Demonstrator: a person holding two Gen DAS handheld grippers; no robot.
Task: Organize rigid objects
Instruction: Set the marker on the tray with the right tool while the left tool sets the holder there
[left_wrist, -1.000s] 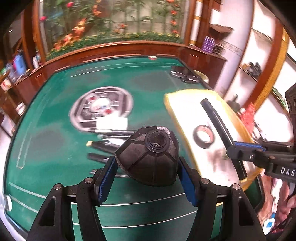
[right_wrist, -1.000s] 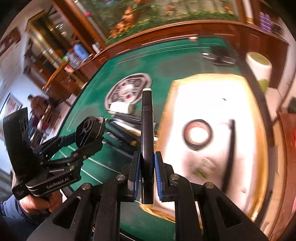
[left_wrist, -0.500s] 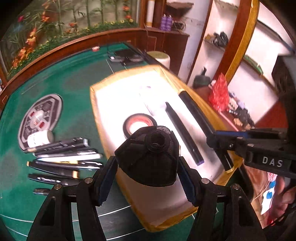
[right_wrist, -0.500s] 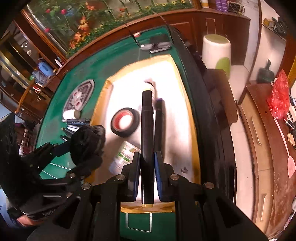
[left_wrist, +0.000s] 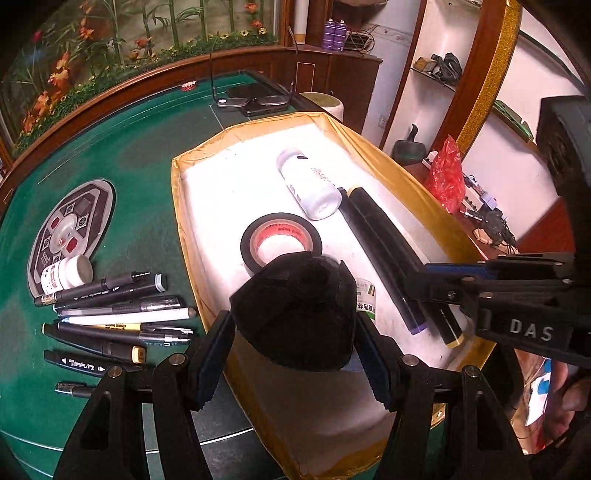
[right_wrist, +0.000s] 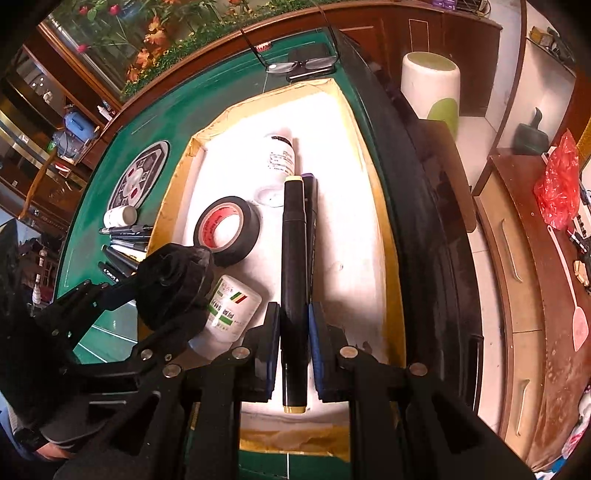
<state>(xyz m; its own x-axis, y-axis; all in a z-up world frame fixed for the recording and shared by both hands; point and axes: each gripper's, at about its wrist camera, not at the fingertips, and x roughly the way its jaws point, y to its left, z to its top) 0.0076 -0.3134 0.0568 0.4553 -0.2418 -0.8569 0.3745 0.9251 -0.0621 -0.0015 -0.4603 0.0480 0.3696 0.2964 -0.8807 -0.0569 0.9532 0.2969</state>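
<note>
Right wrist view: right gripper clamped on black marker, low over white tray, beside purple-capped marker. Lower flat, parallel, then release (gently). Left gripper closed around black faceted object, above tray's near end.

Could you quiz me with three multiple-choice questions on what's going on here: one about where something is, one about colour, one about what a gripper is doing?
1. Where does the tape roll lie?
A. in the tray
B. on the green felt
C. on a shelf

2. What colour is the marker in the right gripper?
A. red
B. black
C. white

3. What is the left gripper doing?
A. hanging open, empty
B. holding a black cap
C. holding a pen

Answers: 1 A, it sits on the tray's white floor. 2 B, black body, pale ends. 3 B, the cap fills the space between its fingers.
</note>
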